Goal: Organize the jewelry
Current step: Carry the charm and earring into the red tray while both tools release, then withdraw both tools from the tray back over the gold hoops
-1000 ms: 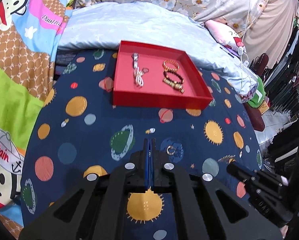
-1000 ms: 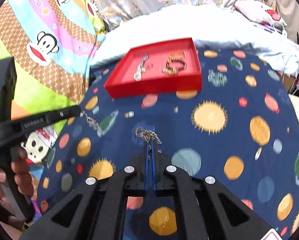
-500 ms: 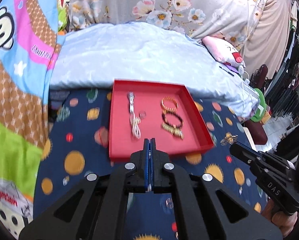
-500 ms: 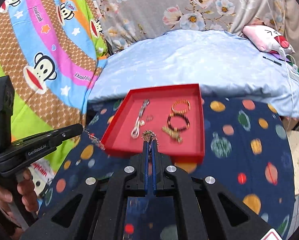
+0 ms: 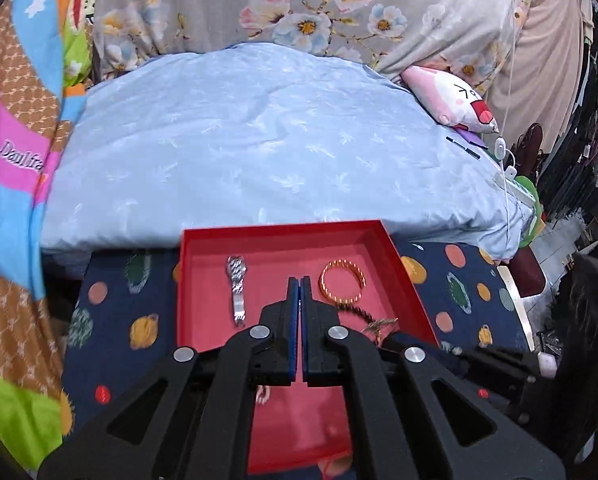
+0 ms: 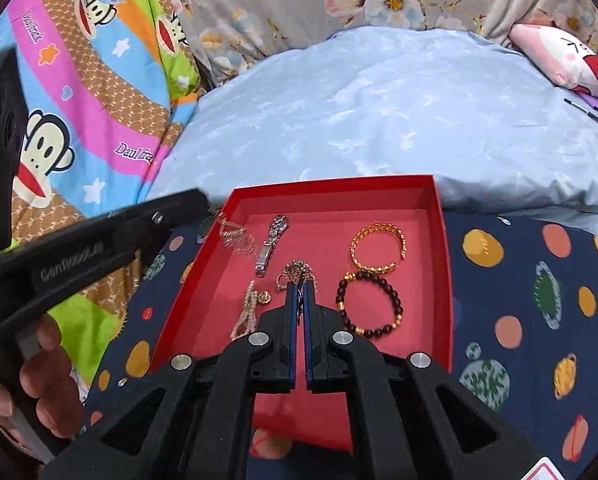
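While pinching a thin silver chain [image 6: 297, 272] over the flat red tray [image 6: 443, 264], right gripper [image 6: 297, 292] jaws shut, left gripper [image 5: 298, 292] jaws shut too; letting go carelessly could tangle it with the dark bead bracelet [image 6: 369, 304].

Both wrist views close above the shallow red cardboard tray [image 5: 413, 284] [image 6: 443, 248], looking forward toward the pale blue quilt [image 5: 259, 148] [image 6: 399, 120], left maybe nearer.

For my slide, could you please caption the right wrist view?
Right gripper holds a necklace over the red tray of bracelets and a watch.
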Action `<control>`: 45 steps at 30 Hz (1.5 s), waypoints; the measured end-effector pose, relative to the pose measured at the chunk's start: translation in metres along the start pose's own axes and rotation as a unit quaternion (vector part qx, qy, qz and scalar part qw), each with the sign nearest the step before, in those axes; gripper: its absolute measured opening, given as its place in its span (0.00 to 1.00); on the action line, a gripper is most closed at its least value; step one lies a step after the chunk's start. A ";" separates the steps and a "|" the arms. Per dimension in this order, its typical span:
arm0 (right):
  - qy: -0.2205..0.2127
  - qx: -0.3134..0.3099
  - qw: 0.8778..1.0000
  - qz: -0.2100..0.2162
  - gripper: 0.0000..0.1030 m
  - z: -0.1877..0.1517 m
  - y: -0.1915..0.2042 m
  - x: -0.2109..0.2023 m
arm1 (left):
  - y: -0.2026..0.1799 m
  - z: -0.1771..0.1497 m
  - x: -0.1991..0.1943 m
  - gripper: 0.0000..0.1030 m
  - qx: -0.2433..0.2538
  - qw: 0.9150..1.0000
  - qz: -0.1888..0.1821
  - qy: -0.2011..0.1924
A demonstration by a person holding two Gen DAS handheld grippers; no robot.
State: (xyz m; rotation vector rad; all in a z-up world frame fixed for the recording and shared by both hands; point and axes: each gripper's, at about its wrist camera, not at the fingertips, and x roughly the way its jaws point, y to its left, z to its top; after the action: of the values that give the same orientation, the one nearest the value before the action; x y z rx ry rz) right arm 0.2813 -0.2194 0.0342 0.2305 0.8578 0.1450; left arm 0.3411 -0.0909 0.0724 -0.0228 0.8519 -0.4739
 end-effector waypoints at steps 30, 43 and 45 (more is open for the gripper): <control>-0.043 0.024 0.998 -0.038 0.34 -0.046 -0.019 -0.064 | 0.034 -0.060 -0.040 0.48 -0.014 0.994 0.111 -0.003; 0.012 0.042 0.997 -0.059 0.34 -0.184 -0.001 -0.139 | 0.031 -0.194 -0.102 0.52 -0.046 0.991 0.105 0.071; 0.022 0.048 0.997 -0.060 0.34 -0.200 0.000 -0.141 | 0.029 -0.208 -0.106 0.52 -0.051 0.990 0.102 0.080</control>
State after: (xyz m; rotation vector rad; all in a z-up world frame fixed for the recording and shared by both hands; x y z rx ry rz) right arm 0.0378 -0.2215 0.0110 0.2660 0.9204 -0.0044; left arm 0.1414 0.0135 0.0042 0.0076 1.0245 -0.2421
